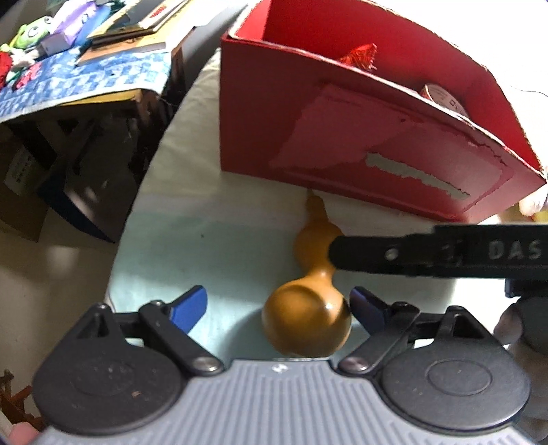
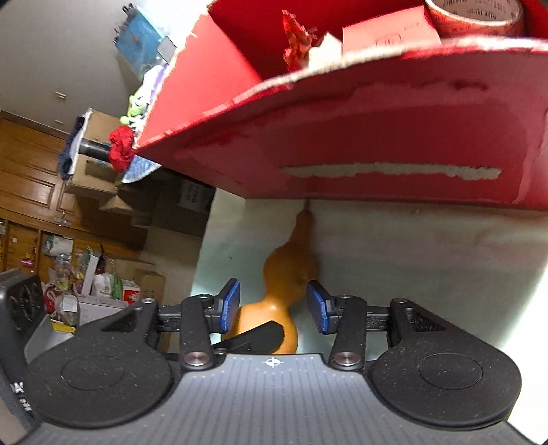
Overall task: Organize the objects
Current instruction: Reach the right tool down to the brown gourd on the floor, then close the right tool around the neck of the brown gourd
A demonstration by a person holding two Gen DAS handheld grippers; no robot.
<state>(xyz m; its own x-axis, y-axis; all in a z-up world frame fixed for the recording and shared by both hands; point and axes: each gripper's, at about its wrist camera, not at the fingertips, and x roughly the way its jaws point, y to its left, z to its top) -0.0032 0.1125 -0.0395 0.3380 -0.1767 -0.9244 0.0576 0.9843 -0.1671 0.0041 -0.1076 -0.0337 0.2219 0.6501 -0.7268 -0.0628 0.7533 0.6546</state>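
An orange-brown gourd (image 1: 308, 315) lies on the pale table (image 1: 212, 246), its thin stem touching the foot of the red cardboard box (image 1: 342, 113). My left gripper (image 1: 277, 301) is open around the gourd's fat end; its right pad sits close to the gourd and its left pad stands well clear. A black finger of my right gripper (image 1: 394, 253) crosses the gourd's waist. In the right wrist view my right gripper (image 2: 273, 291) is open with the gourd (image 2: 287, 267) between its blue pads (image 2: 231, 304), and the red box (image 2: 376, 143) looms just behind.
Inside the box lie a red foil item (image 2: 294, 48), a tape roll (image 2: 476, 17) and a small red carton (image 2: 387, 30). The table's rounded edge (image 1: 137, 212) drops off at the left. Beyond it stands a cluttered low table (image 1: 85, 78) with toys, over stacked boxes.
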